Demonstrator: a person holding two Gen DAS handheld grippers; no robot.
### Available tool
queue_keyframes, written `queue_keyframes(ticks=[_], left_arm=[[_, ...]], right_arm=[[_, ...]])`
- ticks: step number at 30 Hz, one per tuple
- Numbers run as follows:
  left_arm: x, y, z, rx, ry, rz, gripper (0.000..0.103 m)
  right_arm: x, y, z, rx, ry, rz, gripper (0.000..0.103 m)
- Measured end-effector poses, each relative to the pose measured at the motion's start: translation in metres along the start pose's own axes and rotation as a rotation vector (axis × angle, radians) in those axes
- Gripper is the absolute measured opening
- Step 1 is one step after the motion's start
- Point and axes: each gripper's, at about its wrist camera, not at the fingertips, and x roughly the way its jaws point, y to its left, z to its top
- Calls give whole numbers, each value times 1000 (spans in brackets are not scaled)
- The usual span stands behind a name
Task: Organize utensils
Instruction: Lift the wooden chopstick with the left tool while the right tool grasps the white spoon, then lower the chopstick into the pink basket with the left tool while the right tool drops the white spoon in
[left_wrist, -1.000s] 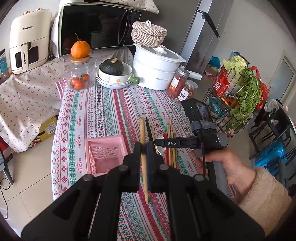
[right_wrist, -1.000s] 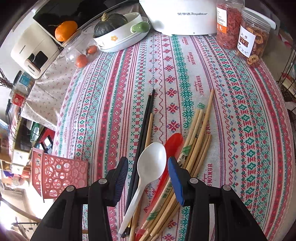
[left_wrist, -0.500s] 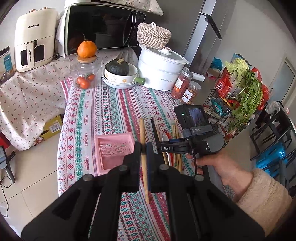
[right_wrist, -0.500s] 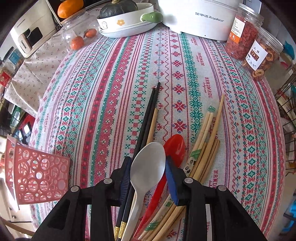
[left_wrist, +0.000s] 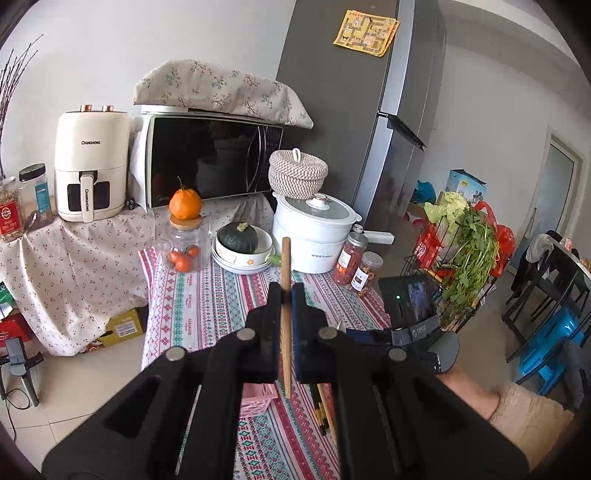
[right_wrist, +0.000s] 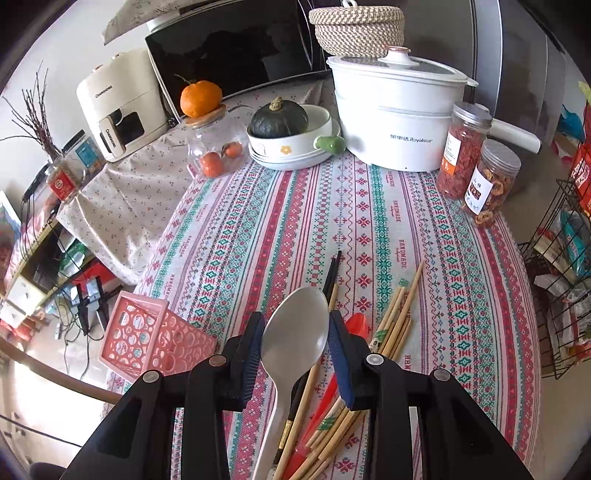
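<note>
Basket (right_wrist: 147, 336) sits at the table's (right_wrist: 461, 295) left edge. Chopsticks (right_wrist: 399, 314) and spoons lie mid-table toward the near edge, right of the basket. Pot (right_wrist: 395, 122), bowl (right_wrist: 295, 147) and jars (right_wrist: 476, 173) line the far edge; microwave (right_wrist: 236, 48) behind them.

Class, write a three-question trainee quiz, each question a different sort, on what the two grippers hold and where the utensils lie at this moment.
1. True or false: the left gripper is shut on a single light wooden chopstick.
2. Multiple choice: the right gripper is shut on (A) a red plastic spoon, (B) a white plastic spoon, (C) a black chopstick pair.
3. Fill in: the pink perforated plastic basket stands on the ______ tablecloth, left of the utensil pile.

Key: 1 true. 2 B, the white plastic spoon. 3 striped; patterned tablecloth.
</note>
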Motion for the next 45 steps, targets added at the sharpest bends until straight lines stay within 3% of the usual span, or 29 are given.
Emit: queue_keyframes(ticks=[7,16,21,22,24,26,29,32,37,45], left_arm=[[19,16,-4,53,-40,107,6],[71,44,-29,16,111,140,6],[78,48,-35,4,123,138,6],[79,48,-35,8,119,138,8],[79,48,-35,13,121,134,22],[79,50,-34,6,125,146,53],[72,55,-32,-23,127,152,64],[65,63,-33,-75,156,167,84],[66,78,-45,-143,236,215,97],[63,103,-66,-163,332,283,98]], right_arm=[[-27,10,3,-33,-121,5,35],[-41,17,3,-41,-242,7,35],[-42,28,-1,-70,-266,18,35],[-42,31,-2,-74,-270,20,35],[-43,36,-3,-85,-278,26,35],[-44,41,-4,-90,-290,30,35],[-47,49,-4,-91,-312,38,35],[-53,59,0,-89,-341,45,35],[-64,81,9,-96,-430,51,36],[-51,120,19,-105,-548,8,36]])
